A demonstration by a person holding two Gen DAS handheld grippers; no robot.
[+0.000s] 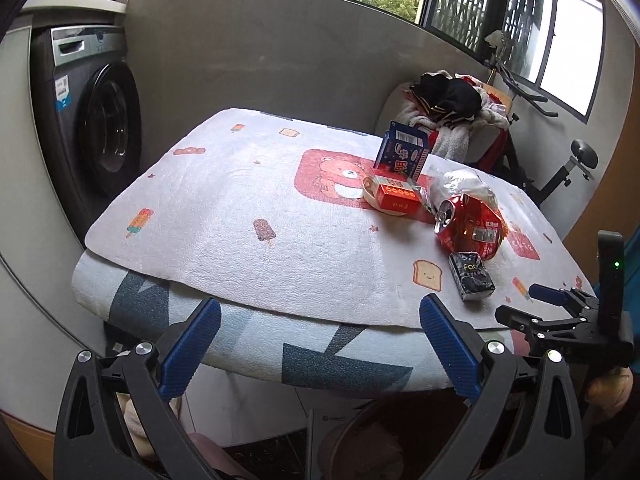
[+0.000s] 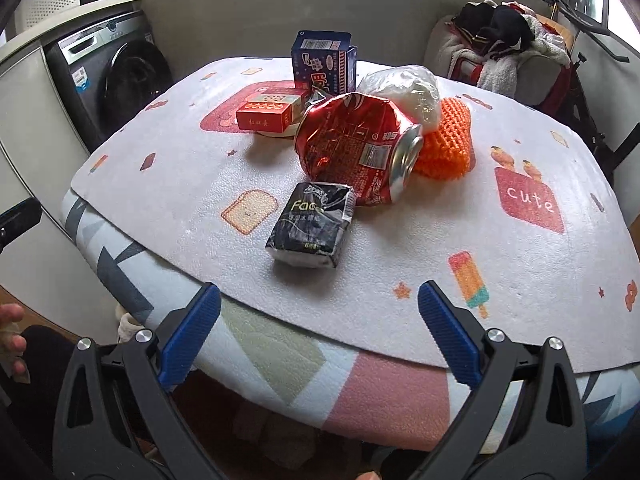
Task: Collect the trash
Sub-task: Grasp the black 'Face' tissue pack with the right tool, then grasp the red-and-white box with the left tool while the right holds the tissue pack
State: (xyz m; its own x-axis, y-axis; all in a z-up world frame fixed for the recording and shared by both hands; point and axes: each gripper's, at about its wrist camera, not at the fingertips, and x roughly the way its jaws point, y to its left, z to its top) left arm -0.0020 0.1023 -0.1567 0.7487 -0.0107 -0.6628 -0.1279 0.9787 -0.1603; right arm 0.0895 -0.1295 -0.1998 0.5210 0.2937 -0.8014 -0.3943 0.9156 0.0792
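Observation:
Trash lies in a cluster on the cloth-covered table (image 2: 520, 264): a black tissue pack (image 2: 314, 226), a crushed red can (image 2: 356, 148), an orange foam net (image 2: 446, 140), a clear plastic bag (image 2: 404, 88), a red box (image 2: 266, 114) and an upright blue carton (image 2: 324, 62). My right gripper (image 2: 320, 326) is open and empty at the table's near edge, just short of the tissue pack. My left gripper (image 1: 320, 332) is open and empty at the near edge, left of the trash. The can (image 1: 470, 224), tissue pack (image 1: 472, 276) and blue carton (image 1: 402, 152) lie ahead to its right.
A washing machine (image 1: 96, 128) stands left of the table. A chair piled with clothes (image 1: 456, 112) and an exercise bike (image 1: 560, 168) stand behind the table at the right. The right gripper (image 1: 560, 312) shows at the right edge of the left wrist view.

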